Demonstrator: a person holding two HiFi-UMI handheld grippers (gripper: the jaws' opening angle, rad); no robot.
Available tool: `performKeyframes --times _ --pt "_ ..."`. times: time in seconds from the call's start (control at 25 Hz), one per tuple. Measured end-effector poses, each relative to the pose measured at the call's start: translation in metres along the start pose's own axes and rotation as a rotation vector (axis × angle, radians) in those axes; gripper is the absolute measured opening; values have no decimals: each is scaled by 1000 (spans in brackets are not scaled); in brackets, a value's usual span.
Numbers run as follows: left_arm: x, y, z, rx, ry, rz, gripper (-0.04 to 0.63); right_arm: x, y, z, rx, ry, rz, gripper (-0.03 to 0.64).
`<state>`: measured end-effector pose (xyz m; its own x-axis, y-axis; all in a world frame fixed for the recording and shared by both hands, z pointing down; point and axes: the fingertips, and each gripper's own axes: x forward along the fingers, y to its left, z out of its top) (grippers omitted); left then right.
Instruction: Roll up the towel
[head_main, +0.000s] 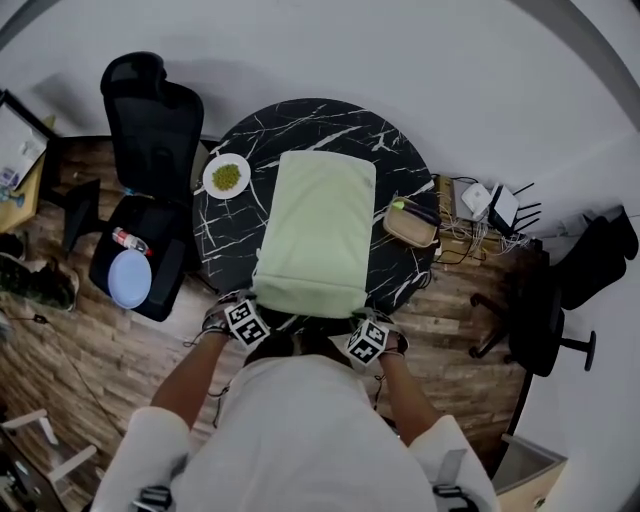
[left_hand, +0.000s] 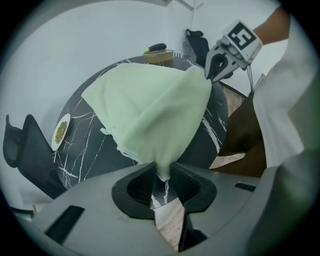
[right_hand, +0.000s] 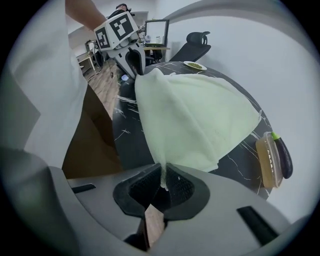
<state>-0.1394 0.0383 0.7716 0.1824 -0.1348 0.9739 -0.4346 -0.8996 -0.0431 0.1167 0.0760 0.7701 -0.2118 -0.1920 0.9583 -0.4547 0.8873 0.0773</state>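
A light green towel (head_main: 318, 230) lies lengthwise on the round black marble table (head_main: 400, 150), its near edge hanging over the table's rim towards me. My left gripper (head_main: 258, 304) is shut on the towel's near left corner; in the left gripper view the cloth (left_hand: 150, 105) is pinched between the pads of that gripper (left_hand: 162, 175). My right gripper (head_main: 356, 314) is shut on the near right corner, and the right gripper view shows a thin fold of towel (right_hand: 195, 115) clamped between its pads (right_hand: 162, 181). Both corners are lifted slightly off the table.
A white plate of green food (head_main: 227, 176) sits left of the towel, and a tan tray with an aubergine (head_main: 410, 222) sits to its right. A black office chair (head_main: 150, 130) holding a blue plate (head_main: 130, 278) stands at left. Another chair (head_main: 540, 320) and a router with cables (head_main: 490, 205) are at right.
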Motion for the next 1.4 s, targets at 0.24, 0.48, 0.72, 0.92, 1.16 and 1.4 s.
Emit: performKeyframes --times 0.24,0.48,0.72,0.92,1.16,1.4 --pt "-2 -2 0 -17 -4 -13 23 -2 2 -5 52 12 0 8" --pt "-16 -21 -9 -25 -22 -51 21 -17 20 -11 91 10 89 6" --pt "-31 -59 -32 -35 2 -123 21 -35 53 -20 116 31 214 6" --pt "-38 -72 -40 -40 13 -152 21 -46 68 -19 131 39 272 6" --pt "-51 -66 -33 -60 16 -187 21 -61 60 -12 159 20 295 6" --pt "-77 -30 -11 -132 -29 -178 21 -89 14 16 251 -108 256 7"
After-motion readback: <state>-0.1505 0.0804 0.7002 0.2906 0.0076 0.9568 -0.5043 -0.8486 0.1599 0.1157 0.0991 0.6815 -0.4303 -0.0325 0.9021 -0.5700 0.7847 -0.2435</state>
